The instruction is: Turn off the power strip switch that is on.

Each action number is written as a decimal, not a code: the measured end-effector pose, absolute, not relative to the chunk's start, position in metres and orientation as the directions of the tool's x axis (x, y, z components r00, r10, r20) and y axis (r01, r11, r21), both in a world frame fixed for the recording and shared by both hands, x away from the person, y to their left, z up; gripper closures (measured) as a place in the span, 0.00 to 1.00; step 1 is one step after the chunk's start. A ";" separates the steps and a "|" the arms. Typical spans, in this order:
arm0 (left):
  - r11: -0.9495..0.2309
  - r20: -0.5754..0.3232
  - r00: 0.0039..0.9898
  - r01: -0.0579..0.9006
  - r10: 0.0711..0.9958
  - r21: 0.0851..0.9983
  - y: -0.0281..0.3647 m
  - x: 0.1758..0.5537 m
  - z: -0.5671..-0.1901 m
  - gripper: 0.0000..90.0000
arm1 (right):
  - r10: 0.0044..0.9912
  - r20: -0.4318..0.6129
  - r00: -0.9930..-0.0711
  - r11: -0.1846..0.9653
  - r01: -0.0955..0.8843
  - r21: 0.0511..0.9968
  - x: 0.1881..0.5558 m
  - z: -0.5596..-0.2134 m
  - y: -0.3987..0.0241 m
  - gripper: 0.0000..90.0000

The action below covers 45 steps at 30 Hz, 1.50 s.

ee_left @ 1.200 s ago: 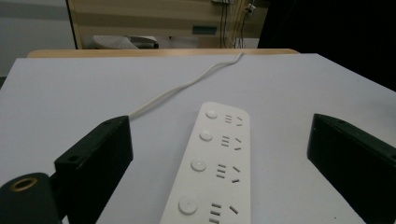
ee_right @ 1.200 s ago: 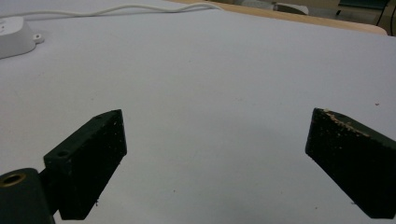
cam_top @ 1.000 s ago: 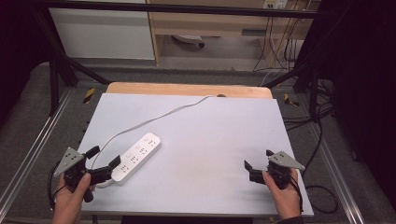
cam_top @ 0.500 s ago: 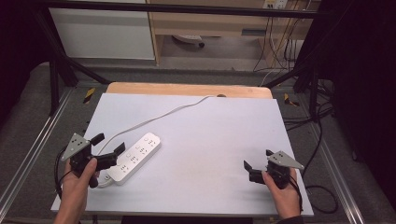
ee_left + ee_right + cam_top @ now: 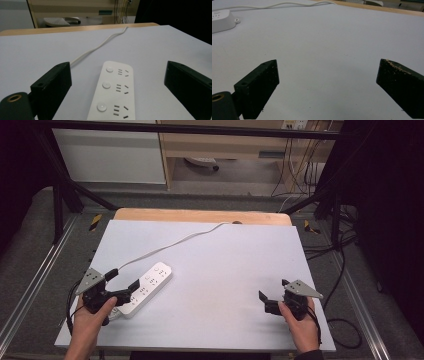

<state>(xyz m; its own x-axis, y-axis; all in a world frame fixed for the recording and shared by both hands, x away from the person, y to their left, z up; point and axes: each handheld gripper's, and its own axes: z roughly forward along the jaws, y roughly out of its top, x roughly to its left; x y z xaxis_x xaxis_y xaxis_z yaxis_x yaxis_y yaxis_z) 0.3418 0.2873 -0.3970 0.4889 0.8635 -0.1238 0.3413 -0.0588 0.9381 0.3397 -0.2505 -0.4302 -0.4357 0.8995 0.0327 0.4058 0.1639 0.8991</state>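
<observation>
White table (image 5: 225,270) carried a power strip (image 5: 145,287) near its left edge, long axis running toward the far-right corner. Left tongs (image 5: 122,285) gaped astride its near end, seemingly not touching; right tongs (image 5: 272,296) waited apart, well away.

A white power strip (image 5: 145,288) lies flat and aslant at the table's left, its cord (image 5: 175,243) trailing back
</observation>
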 end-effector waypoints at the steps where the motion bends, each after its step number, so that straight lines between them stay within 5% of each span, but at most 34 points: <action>1: -0.057 -0.128 0.490 0.345 0.862 0.937 0.287 0.342 -0.398 0.08 | 0.899 0.033 -0.436 0.163 0.406 0.899 0.340 -0.430 -0.250 0.05; 27: -0.098 -0.124 0.489 0.403 0.864 0.910 0.275 0.355 -0.413 0.11 | 0.896 0.018 -0.444 0.184 0.407 0.895 0.341 -0.432 -0.249 0.05; 45: -0.144 -0.103 0.526 0.407 0.844 0.902 0.270 0.356 -0.417 0.58 | 0.894 0.013 -0.447 0.195 0.415 0.889 0.341 -0.434 -0.245 0.05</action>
